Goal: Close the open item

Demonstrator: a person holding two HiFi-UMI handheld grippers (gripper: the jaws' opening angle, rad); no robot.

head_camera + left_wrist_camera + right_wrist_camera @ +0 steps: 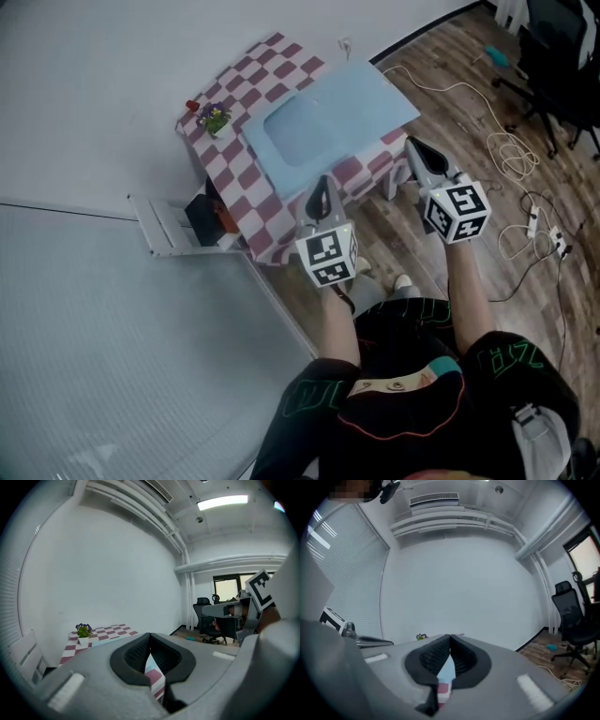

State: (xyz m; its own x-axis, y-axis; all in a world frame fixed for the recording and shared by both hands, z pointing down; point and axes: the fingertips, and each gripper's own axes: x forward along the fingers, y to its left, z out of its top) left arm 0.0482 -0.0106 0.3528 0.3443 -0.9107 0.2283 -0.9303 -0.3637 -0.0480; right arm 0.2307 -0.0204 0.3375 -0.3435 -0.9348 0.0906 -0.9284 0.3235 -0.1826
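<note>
A small table with a red-and-white checked cloth [281,52] stands against the white wall. A large light-blue flat sheet or lid [328,112] lies on it. Left of the table, low down, a white box-like unit [164,225] stands open, with a black thing [202,217] inside. My left gripper [323,180] hovers over the table's near edge with its jaws together and nothing between them. My right gripper [412,142] is beside the table's right corner, also shut and empty. The left gripper view looks over the shut tips [149,634] at the cloth [112,631].
A small pot of purple flowers [214,118] and a red thing [192,105] sit at the table's far left. Loose cables [511,155] lie on the wooden floor at the right, with an office chair [553,37] beyond. A blinds-covered wall [112,337] runs along the left.
</note>
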